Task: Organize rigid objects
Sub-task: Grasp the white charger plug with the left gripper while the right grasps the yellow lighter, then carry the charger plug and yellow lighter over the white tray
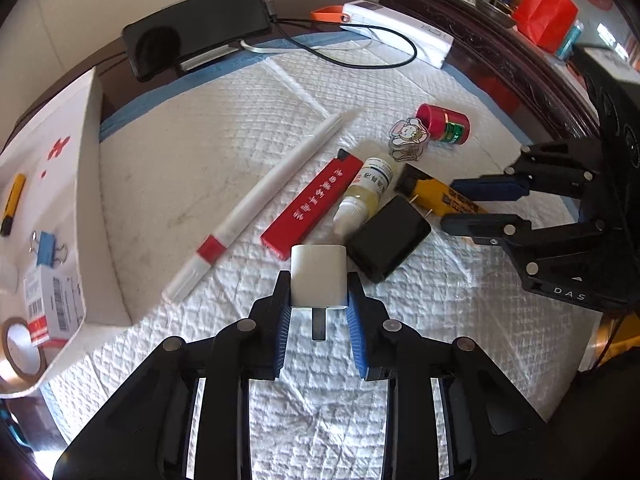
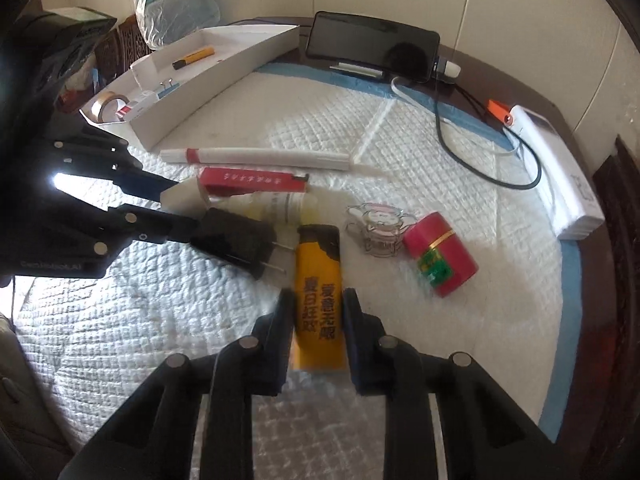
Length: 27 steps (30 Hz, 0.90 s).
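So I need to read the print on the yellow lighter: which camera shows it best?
The right wrist view: the yellow lighter lies lengthwise between the right hand-held gripper pads, printed face up. In the left wrist view the lighter is farther off, partly hidden behind the black charger and that gripper's fingers.

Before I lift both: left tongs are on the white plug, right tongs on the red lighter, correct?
Not quite. The left tongs do grip the white plug, but the right tongs grip the yellow lighter, as the right wrist view shows.
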{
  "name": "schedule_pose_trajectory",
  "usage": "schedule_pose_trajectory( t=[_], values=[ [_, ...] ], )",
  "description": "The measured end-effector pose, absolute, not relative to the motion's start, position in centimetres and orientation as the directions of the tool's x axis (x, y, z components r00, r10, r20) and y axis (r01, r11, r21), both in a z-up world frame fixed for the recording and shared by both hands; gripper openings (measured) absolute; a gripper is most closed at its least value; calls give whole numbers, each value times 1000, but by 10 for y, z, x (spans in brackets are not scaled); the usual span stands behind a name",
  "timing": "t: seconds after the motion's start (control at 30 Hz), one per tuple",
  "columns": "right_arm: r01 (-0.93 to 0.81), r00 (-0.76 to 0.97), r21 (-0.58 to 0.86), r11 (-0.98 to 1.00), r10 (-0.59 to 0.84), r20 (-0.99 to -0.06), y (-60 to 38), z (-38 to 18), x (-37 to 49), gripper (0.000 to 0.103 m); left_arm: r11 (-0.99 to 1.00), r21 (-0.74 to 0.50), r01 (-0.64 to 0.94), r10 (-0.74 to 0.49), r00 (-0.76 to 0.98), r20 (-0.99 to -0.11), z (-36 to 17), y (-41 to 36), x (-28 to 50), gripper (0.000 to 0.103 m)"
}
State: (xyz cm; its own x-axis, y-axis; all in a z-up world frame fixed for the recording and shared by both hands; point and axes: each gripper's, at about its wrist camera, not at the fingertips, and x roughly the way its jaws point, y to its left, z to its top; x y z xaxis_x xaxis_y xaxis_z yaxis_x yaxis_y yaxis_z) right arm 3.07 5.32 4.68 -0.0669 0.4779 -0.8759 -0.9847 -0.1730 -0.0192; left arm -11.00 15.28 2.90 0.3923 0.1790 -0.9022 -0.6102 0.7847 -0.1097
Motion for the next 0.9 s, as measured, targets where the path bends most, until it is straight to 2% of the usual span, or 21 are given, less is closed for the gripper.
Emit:
schedule_pose_trajectory(
  t=[0.23,0.43,0.5,0.6,0.73,0.8,0.9],
  values=[
    [-997,-73,61,-40,571,-818,31,81,52,23,731,-125,-671,266,448,-854,68,156,-140,25],
    [-990,-97,142,1,725,-682,17,147,60,23,616,-63,-785,482,439,-758,142,174,-191,25],
    [-989,-101,148,-12,784,-613,16,181,56,23,569,-56,-820,552,432,-713,177,182,-213,25],
    [-986,-120,162,-46,869,-481,17,241,49,23,489,-44,-871,692,417,-590,253,194,-252,25],
    [-972,-144,225,-73,937,-319,21,307,32,23,417,-79,-905,789,404,-463,313,187,-295,25],
    [-961,-181,256,-108,942,-282,25,320,19,23,390,-81,-917,804,383,-454,315,182,-309,25],
    [-955,-219,257,-148,937,-272,34,319,-8,23,352,-90,-931,793,349,-500,295,182,-328,25]
  ],
)
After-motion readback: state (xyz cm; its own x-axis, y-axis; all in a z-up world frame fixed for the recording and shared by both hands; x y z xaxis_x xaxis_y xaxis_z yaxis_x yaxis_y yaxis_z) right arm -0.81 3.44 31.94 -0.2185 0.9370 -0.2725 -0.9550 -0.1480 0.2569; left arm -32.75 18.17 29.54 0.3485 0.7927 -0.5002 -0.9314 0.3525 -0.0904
